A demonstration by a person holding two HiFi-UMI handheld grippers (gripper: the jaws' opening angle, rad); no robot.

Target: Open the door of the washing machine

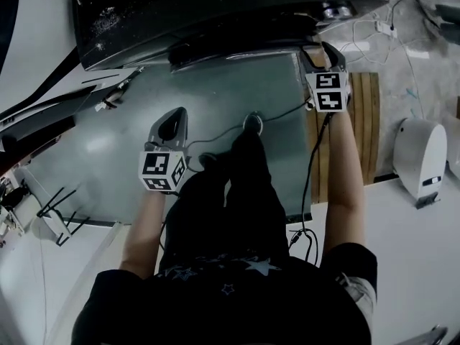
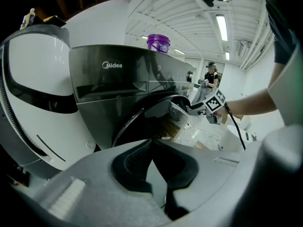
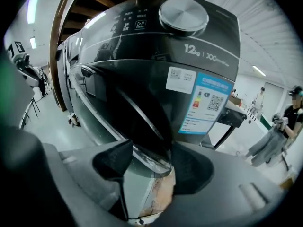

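Two grippers out over a glossy grey-green floor point(image 1: 108, 142), both facing the dark grey front-loading washing machine point(image 1: 215, 13).

Nearest, well short of the machine's front: the left gripper point(image 1: 173, 121), jaws pressed together, nothing between them.

Closer in, at the machine's front right corner: the right gripper point(image 1: 320, 52), clamped on the free edge of the round chrome-rimmed glass door point(image 3: 142, 126), with the rim running between the two black pads point(image 3: 113, 160). Door swung partly out from the machine's front, not wide.

On the machine itself: a round silver dial point(image 3: 183, 14) on the control panel, a blue-and-white paper label point(image 3: 206, 103) beneath it, a purple plastic bucket point(image 2: 158, 42) on top.

Right of the machine, on the floor: a pale wooden slatted board point(image 1: 363, 121), loose white cables point(image 1: 374, 34), then a rounded white device point(image 1: 420, 157).

Left of the machine: a big curved white shell with a black band point(image 2: 38, 103).

Beyond the machine: a bright hall under a white ribbed ceiling with strip lights point(image 2: 221, 27), and far off a standing person point(image 2: 210, 77).
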